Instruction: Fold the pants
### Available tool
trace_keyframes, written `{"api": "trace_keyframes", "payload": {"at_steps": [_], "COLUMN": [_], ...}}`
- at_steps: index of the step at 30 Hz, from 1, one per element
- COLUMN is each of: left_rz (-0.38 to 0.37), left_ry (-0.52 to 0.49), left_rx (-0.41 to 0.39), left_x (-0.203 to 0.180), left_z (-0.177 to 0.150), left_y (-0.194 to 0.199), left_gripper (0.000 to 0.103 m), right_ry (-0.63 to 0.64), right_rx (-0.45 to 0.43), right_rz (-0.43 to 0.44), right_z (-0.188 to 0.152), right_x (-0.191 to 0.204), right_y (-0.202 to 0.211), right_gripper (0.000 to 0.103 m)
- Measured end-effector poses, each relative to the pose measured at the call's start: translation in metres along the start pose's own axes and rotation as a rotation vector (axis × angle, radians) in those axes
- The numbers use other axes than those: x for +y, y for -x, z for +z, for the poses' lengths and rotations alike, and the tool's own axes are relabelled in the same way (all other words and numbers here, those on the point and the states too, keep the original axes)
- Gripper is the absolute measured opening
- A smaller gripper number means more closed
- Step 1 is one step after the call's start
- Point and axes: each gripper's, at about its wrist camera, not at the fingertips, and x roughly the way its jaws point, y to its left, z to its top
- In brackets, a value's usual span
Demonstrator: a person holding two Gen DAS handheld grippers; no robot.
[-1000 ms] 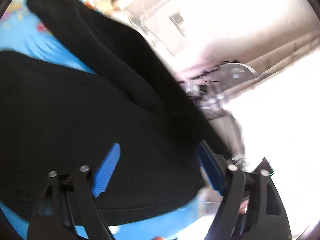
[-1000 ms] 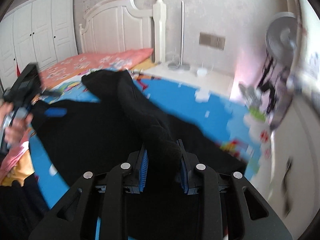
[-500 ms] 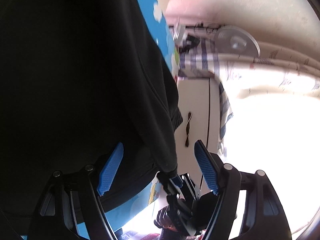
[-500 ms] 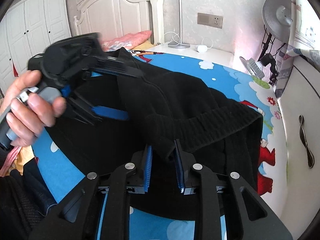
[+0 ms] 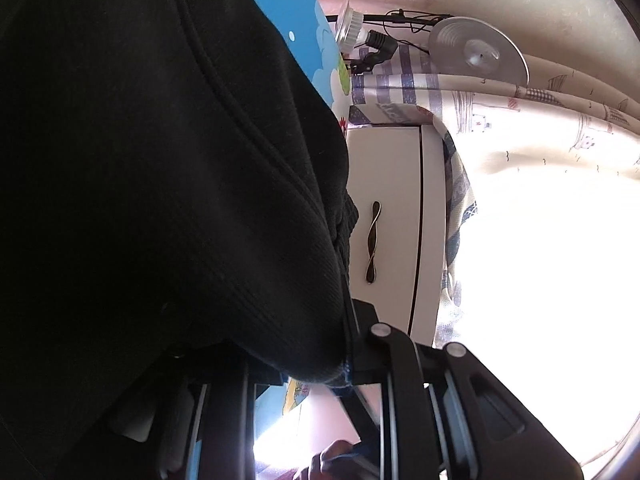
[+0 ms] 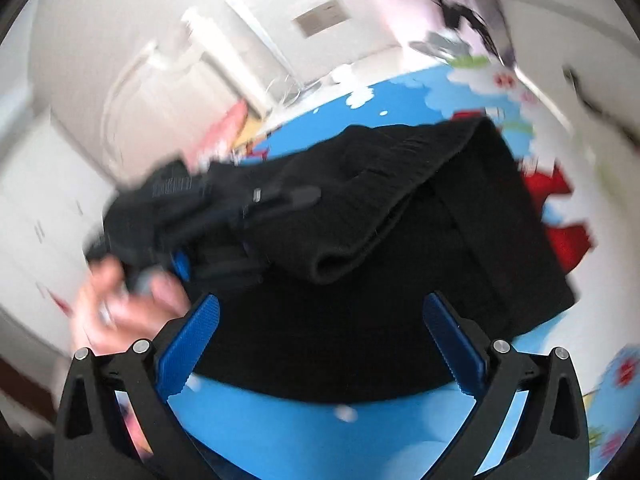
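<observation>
Your right tongs (image 6: pixel 320 348) have just been opening and now stand wide, with nothing pressed between the blue pads (image 6: pixel 188 344); the black pants (image 6: pixel 400 248) lie just beyond them. Your left tongs (image 6: pixel 280 200) have just been closing and are now nearly shut on a fold of the pants (image 5: pixel 180 180), which fills almost the whole left wrist view and hides the tips. The pants lie on the blue play mat (image 6: pixel 320 432) on the floor, near a white cabinet (image 5: pixel 396 220) at the right. The ribbed waistband (image 6: pixel 400 184) is already doubled over the lower layer, so I judge one fold is made. The bundle looks still loose and uneven. What is left, I think, is to lay down the part that your left hand (image 6: pixel 120 304) holds, flatten it, and perhaps fold once more
</observation>
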Motion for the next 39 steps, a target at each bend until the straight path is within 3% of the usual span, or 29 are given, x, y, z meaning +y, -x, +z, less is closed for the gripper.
{"api": "trace_keyframes", "payload": {"at_steps": [4, 8, 10, 11, 12, 14, 16, 18, 21, 24, 26, 28, 31, 34, 39], "left_rz": [-0.016, -0.028, -0.019, -0.017, -0.018, -0.009, -0.018, -0.027, 0.013, 0.091, 0.174, 0.195, 0.187, 0.195, 0.348], "left_ry": [0.007, 0.003, -0.003, -0.004, -0.004, -0.012, -0.004, 0.018, -0.015, 0.020, 0.055, 0.115, 0.150, 0.156, 0.143], "left_rx": [-0.009, -0.020, -0.026, -0.028, -0.030, -0.045, -0.052, -0.053, -0.171, -0.346, -0.467, -0.541, -0.504, -0.490, -0.445], "left_x": [-0.005, -0.003, 0.002, 0.003, 0.004, 0.005, 0.008, 0.015, 0.017, 0.031, 0.042, 0.056, 0.062, 0.045, 0.024], "left_z": [-0.002, -0.005, -0.009, -0.010, -0.010, -0.011, -0.011, -0.007, 0.013, 0.048, 0.077, 0.107, 0.147, 0.163, 0.137], "left_y": [-0.003, 0.001, 0.004, 0.004, 0.003, 0.005, 0.008, 0.016, 0.056, 0.118, 0.162, 0.199, 0.216, 0.217, 0.213], "left_gripper": [0.017, 0.017, 0.017, 0.017, 0.017, 0.016, 0.021, 0.073, 0.074, 0.074, 0.065, 0.060, 0.059, 0.059, 0.061], "right_ry": [-0.266, -0.370, -0.396, -0.400, -0.403, -0.388, -0.354, -0.331, -0.337, -0.324, -0.302, -0.291, -0.279, -0.269, -0.275], "right_rx": [0.024, 0.008, -0.028, -0.039, -0.044, -0.037, -0.035, -0.027, -0.022, -0.027, -0.034, -0.044, -0.045, -0.046, -0.043], "right_rz": [0.114, 0.173, 0.192, 0.181, 0.168, 0.172, 0.146, 0.109, 0.111, 0.106, 0.103, 0.107, 0.109, 0.101, 0.097], "right_z": [0.009, 0.017, 0.016, 0.017, 0.017, 0.017, 0.016, 0.015, 0.011, 0.010, 0.012, 0.014, 0.021, 0.024, 0.026], "right_x": [-0.020, -0.023, -0.023, -0.024, -0.026, -0.027, -0.024, -0.022, -0.030, -0.032, -0.028, -0.025, -0.021, -0.019, -0.024], "right_y": [-0.020, -0.031, -0.028, -0.028, -0.029, -0.031, -0.031, -0.031, -0.032, -0.028, -0.024, -0.019, -0.015, -0.009, -0.003], "right_gripper": [0.086, 0.073, 0.055, 0.039, 0.031, 0.025, 0.021, 0.019, 0.019, 0.018, 0.018, 0.018, 0.018, 0.018, 0.018]}}
